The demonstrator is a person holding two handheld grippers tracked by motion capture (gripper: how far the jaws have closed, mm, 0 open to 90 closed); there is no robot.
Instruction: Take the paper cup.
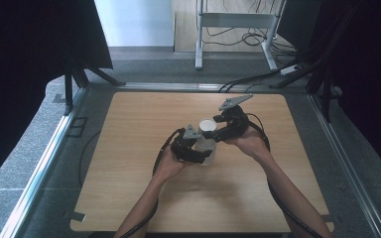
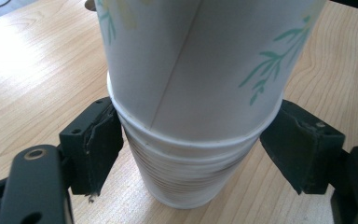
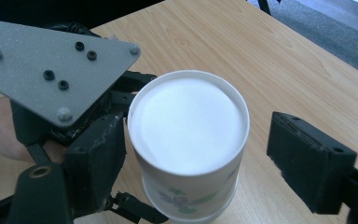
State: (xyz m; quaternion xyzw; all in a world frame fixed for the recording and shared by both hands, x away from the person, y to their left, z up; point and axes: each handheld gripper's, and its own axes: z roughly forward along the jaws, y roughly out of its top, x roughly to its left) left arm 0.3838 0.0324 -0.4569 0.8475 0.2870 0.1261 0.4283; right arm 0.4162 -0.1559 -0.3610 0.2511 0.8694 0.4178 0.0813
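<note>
Left tongs (image 2: 191, 154) clamp the cup stack (image 2: 186, 172) on the tabletop (image 1: 129, 148); right tongs (image 3: 191, 154), one pad touching, flank the top cup (image 3: 189, 140), raised but not yet free.

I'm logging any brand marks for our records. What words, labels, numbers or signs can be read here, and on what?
None: no readable text in these pictures.
Top cup: green leaf sprigs printed on it, no words.
Cup stack: plain white rims, no lettering.
Grey plate on the left gripper: screws and holes, no markings.
Table: bare wood grain.
</note>
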